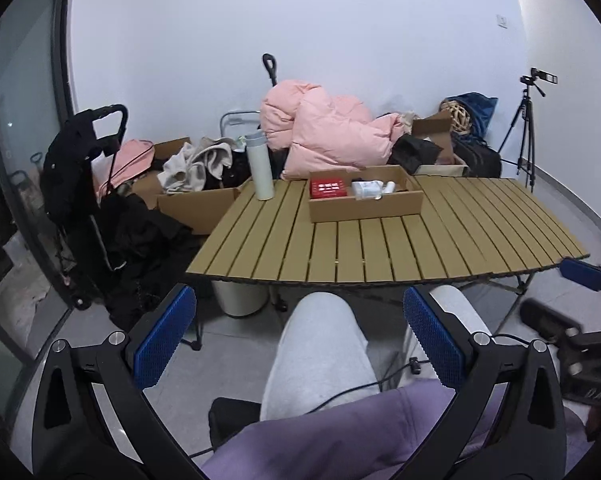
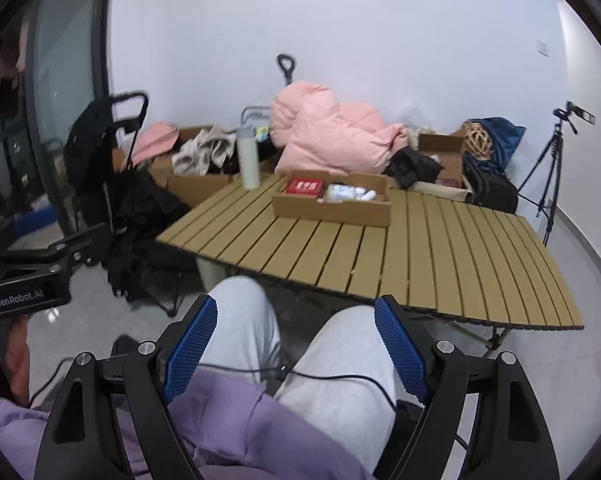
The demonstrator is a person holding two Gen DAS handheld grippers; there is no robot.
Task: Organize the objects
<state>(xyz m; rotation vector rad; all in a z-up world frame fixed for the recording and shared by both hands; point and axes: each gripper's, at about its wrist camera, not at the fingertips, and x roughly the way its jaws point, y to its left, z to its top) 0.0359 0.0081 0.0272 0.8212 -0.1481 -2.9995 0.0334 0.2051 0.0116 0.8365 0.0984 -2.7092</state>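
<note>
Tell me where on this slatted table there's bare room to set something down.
The slatted table is bare along its whole near edge and at its right end, right of the cardboard tray. It is crowded only at the far side: the tray and the white bottle at the far left corner.

It looked like a spare room in a home, used for recording. A folding slatted table (image 1: pixel 400 240) stood near a plain white wall (image 1: pixel 300 20). Behind it lay cardboard boxes (image 1: pixel 196 204) of clothes and a pink jacket (image 1: pixel 324 132). A camera tripod (image 1: pixel 526 128) stood far right, a glass door (image 1: pixel 24 120) left.
</note>
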